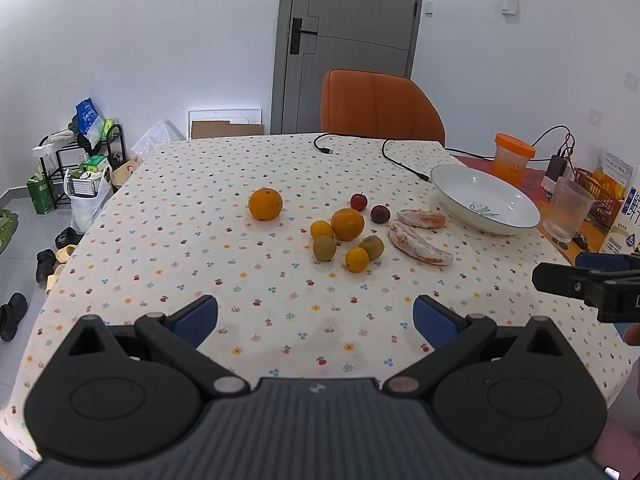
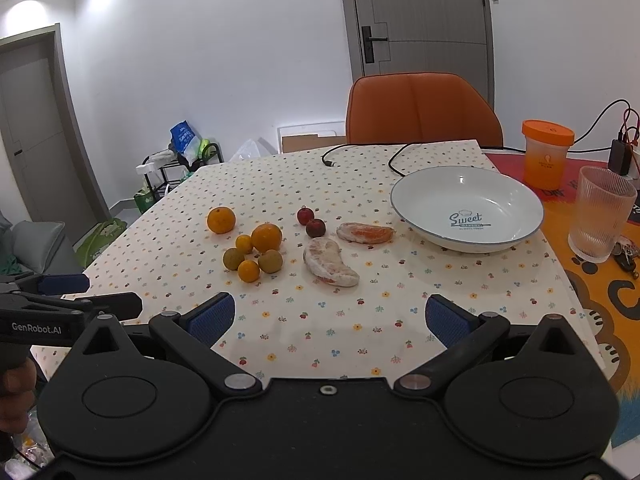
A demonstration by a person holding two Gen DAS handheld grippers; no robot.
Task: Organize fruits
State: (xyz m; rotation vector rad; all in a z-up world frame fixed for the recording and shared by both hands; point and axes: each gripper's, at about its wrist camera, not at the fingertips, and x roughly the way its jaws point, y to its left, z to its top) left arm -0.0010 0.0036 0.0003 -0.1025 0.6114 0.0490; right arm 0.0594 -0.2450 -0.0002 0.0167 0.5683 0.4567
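Note:
Loose fruit lies mid-table: a lone orange (image 1: 265, 203) (image 2: 221, 220), a cluster of oranges and green-brown fruits around a bigger orange (image 1: 347, 223) (image 2: 266, 237), two small dark red fruits (image 1: 359, 201) (image 2: 315, 227), and two peeled pomelo pieces (image 1: 420, 249) (image 2: 329, 262). An empty white bowl (image 1: 485, 199) (image 2: 467, 208) stands to their right. My left gripper (image 1: 316, 318) is open and empty above the near table edge. My right gripper (image 2: 330, 318) is open and empty, also short of the fruit.
The table (image 1: 200, 240) has a floral cloth. A ribbed glass (image 2: 602, 214), an orange-lidded jar (image 2: 546, 160) and a black cable (image 2: 400, 156) sit at the right and back. An orange chair (image 2: 424, 108) stands behind the table. A cluttered rack (image 1: 80, 160) is left on the floor.

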